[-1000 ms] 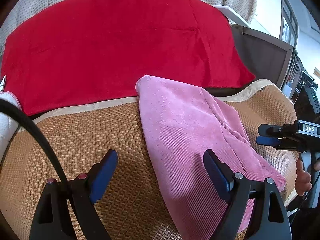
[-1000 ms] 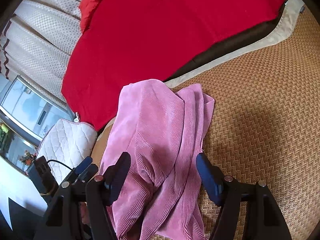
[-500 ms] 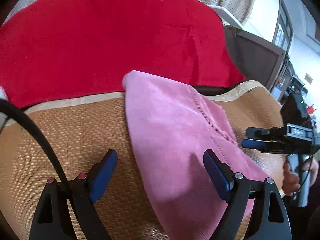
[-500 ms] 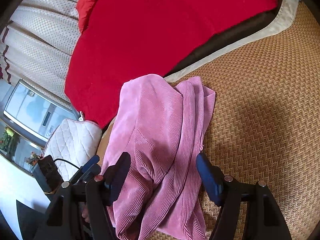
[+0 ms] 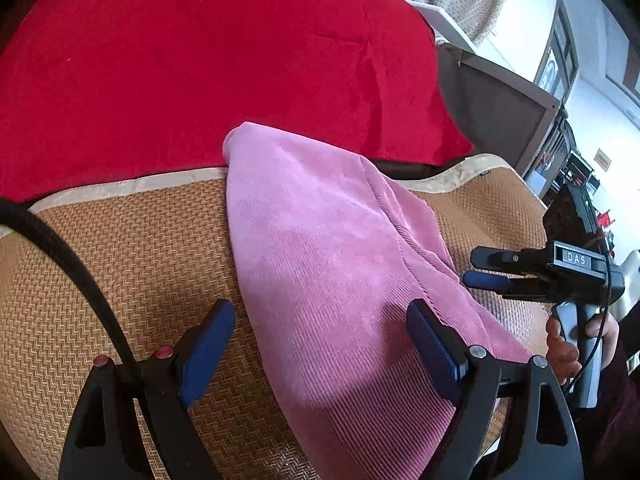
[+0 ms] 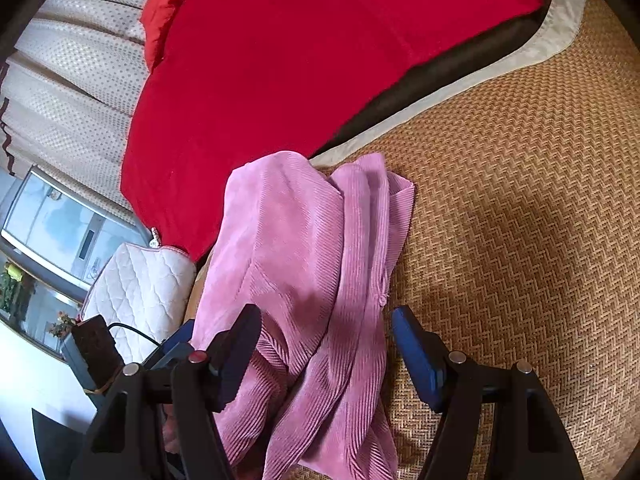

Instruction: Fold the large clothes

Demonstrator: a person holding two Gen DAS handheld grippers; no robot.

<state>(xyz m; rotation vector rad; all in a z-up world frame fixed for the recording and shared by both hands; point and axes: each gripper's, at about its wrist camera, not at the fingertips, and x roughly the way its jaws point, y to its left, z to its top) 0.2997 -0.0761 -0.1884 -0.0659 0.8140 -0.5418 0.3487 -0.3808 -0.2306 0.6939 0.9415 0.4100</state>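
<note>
Pink ribbed cloth, a large garment (image 5: 332, 272), lies folded in a long strip on a woven straw mat (image 5: 120, 264), its far end reaching the mat's pale border and touching the red blanket (image 5: 200, 64) behind it.

Going left to right in the left wrist view: a black cable (image 5: 76, 268) arcs over the mat at the left edge. Next comes the left claw (image 5: 320, 344), its blue-padded jaws spread wide and holding nothing; one finger is over bare mat, the other over the garment, and the cloth's left edge runs between them. At the far right the right claw (image 5: 486, 270) shows side-on beside the garment's right edge, gripped at its handle by the person's hand (image 5: 576, 340).

In the right wrist view a white quilted cushion (image 6: 140, 284) sits at the left, with the tip of the left claw in front of it. The garment's layered folds (image 6: 312, 280) pass under the right claw (image 6: 324, 344), whose jaws stand apart on either side of the cloth and do not press on it. Bare mat (image 6: 520, 240) fills the right side.
</note>
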